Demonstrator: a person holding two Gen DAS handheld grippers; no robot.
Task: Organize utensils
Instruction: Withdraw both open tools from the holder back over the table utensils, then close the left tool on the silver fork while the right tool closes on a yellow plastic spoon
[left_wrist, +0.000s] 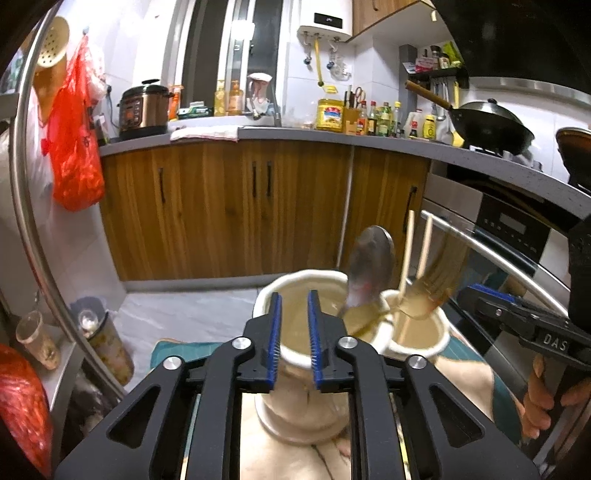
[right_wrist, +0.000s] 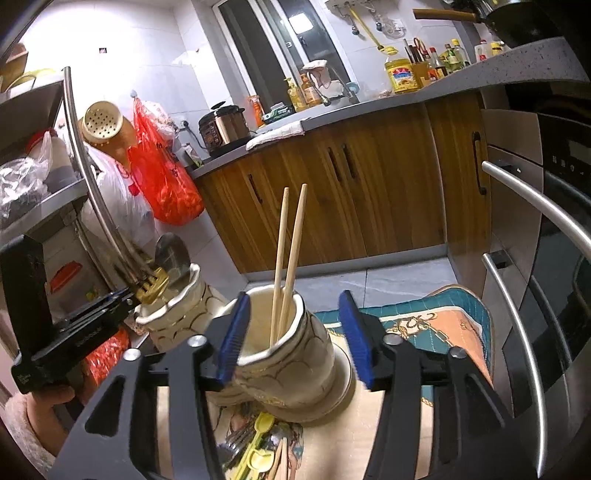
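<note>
Patterned cloth (right_wrist: 436, 328) carries two cream holders (right_wrist: 288, 354) before wooden cabinets (left_wrist: 229, 206).

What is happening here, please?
A person sorts utensils into two cream holders with handheld grippers. The right gripper, open, straddles the chopstick holder with chopsticks inside. The left gripper, empty, hovers at the other holder, where a spoon and a blurred fork show. Loose utensils lie on the mat.

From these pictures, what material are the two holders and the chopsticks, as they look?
Both holders look like glazed ceramic: cream, glossy, with thin gold lines. The chopsticks seem bare wood or bamboo: pale, matte, no shine.
</note>
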